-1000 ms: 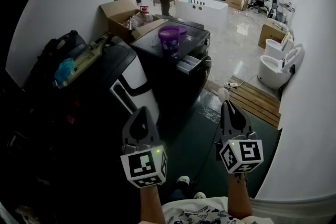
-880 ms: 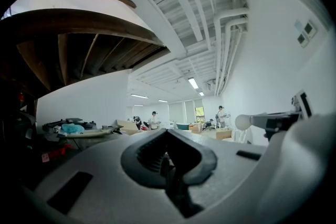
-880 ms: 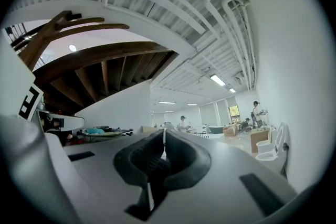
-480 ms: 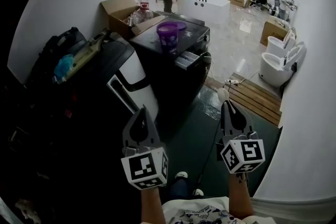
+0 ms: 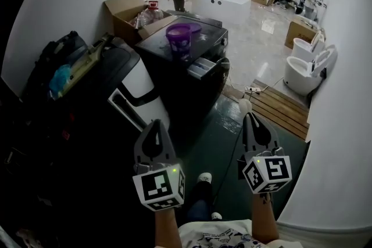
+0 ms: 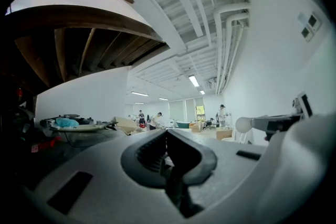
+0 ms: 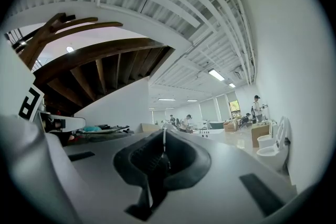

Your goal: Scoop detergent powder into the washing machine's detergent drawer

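The black washer (image 5: 187,83) stands ahead of me and well apart from both my grippers, with a dark floor between us. Just beside it on my left is a white-fronted unit (image 5: 139,85), and behind it an open cardboard box (image 5: 124,11). A purple tub (image 5: 178,39) stands upright on the washer's top. The drawer (image 5: 200,68) is pulled out of the upper front, its long axis running out from the machine's face toward my right.

My left gripper (image 5: 154,125) is held low in front of me and points forward. Its fingers are pressed together with nothing between them.

My right gripper (image 5: 249,118) is level with it and also points forward. Its fingers are closed on the thin handle of a white scoop (image 5: 244,106). The scoop's long axis runs in line with the fingers. Its round end sticks out past the tips, away from me, far short of the drawer.
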### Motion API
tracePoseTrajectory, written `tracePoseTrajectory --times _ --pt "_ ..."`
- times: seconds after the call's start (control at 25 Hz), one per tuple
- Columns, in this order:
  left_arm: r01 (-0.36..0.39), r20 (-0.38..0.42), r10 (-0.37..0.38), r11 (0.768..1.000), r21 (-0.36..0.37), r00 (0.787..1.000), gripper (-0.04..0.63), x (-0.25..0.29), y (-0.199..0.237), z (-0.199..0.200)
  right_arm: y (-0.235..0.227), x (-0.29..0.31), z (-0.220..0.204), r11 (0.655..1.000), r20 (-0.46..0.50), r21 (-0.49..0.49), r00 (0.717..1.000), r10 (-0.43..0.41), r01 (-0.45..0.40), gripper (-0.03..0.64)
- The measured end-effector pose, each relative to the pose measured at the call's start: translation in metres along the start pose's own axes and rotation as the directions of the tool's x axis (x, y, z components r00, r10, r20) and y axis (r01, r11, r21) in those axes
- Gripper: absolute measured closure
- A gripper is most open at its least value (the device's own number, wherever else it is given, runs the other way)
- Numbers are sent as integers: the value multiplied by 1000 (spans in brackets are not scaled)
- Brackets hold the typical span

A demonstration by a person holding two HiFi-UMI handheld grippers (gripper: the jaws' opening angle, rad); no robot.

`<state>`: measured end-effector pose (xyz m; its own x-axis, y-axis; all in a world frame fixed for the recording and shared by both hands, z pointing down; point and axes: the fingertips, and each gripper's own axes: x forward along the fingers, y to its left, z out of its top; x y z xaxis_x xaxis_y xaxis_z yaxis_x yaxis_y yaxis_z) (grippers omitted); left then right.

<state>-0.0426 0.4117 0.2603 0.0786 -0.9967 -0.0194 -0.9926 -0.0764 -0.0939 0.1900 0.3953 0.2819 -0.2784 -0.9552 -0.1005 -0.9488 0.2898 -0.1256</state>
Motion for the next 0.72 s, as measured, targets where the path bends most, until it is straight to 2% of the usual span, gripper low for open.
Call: tracePoseTrajectory --times 0.32,0.72 --pt "27 3 -27 999 -31 1000 592 90 5 -9 -25 77 -3 1000 10 -20 1000 -20 20 595" --pt "63 -1 -63 998 -31 998 592 219 28 -6 -42 202 -1 999 5 -20 1000 -30 30 595"
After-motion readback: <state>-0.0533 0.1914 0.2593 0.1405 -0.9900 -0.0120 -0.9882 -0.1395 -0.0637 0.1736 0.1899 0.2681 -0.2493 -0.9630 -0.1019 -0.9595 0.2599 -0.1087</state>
